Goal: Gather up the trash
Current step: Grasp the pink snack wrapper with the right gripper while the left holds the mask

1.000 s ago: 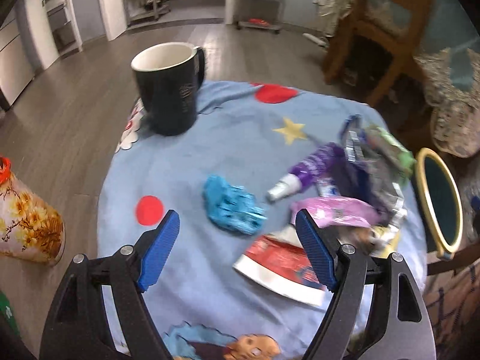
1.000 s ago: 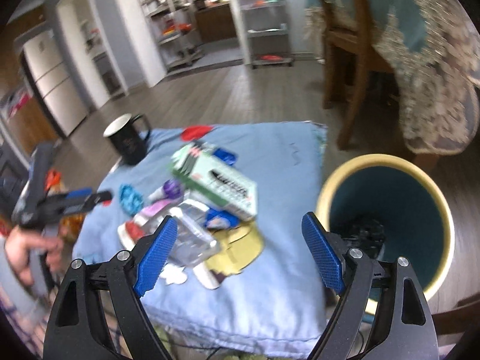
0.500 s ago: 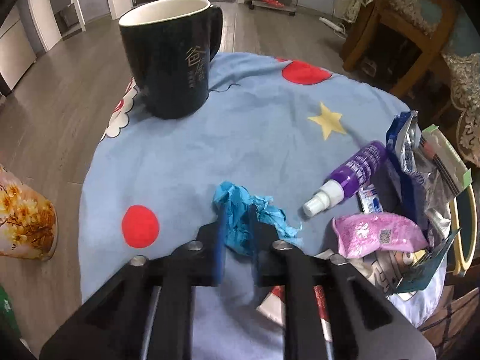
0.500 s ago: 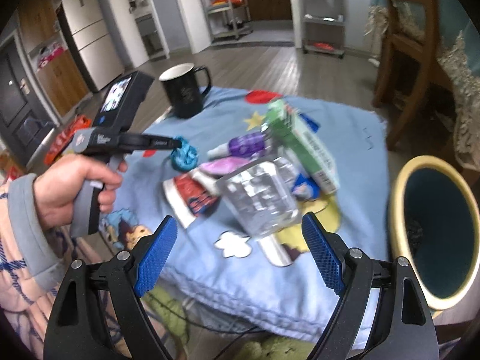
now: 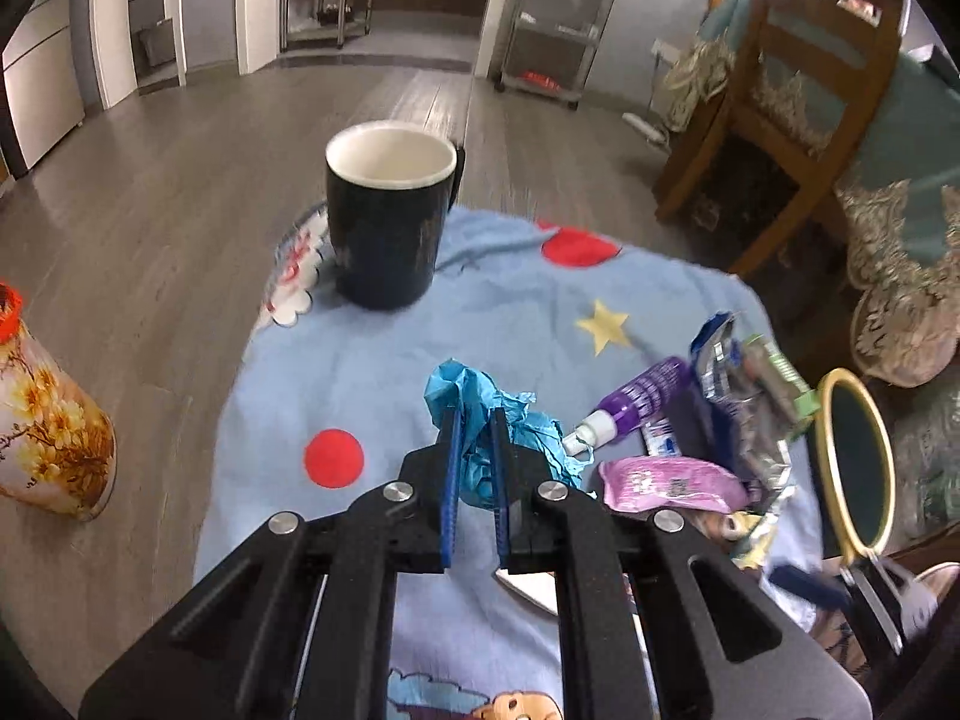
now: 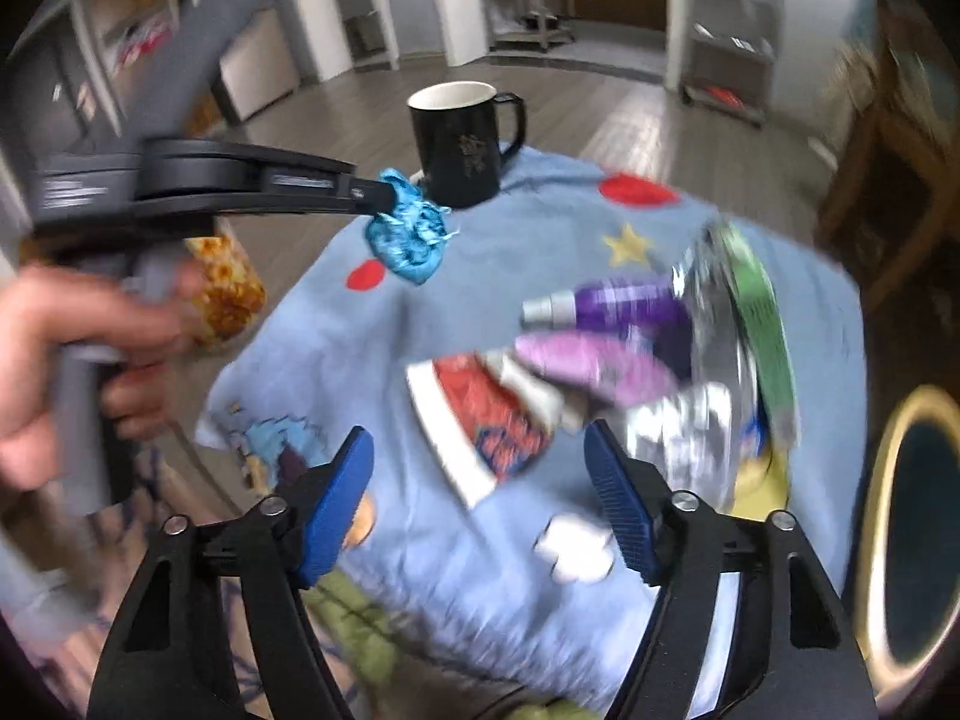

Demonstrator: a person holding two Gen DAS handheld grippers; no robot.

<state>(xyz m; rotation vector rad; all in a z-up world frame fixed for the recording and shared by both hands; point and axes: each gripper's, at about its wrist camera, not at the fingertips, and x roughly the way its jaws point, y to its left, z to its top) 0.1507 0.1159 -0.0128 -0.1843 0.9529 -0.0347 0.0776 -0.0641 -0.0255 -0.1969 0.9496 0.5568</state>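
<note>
Our left claw [image 5: 475, 420] was clamped on the crumpled blue wrapper [image 5: 480, 414], lifted just above the table [image 5: 372, 372]. Our right claw [image 6: 480, 468] hung wide but closing, nothing pressed between its pads, over the red packet [image 6: 486, 414].

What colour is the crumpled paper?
Bright blue crumpled paper, clearest in the left wrist view.

A lived-in home: grey wood-look floor [image 5: 180, 228], a wooden chair [image 5: 804, 78] beside a lace-edged cloth [image 5: 888, 276], wire racks [image 5: 558, 18] (stocked with household odds and ends) by an open doorway, and a cartoon-print blue cloth [image 5: 492, 312] carrying a mug [image 5: 390, 216].
</note>
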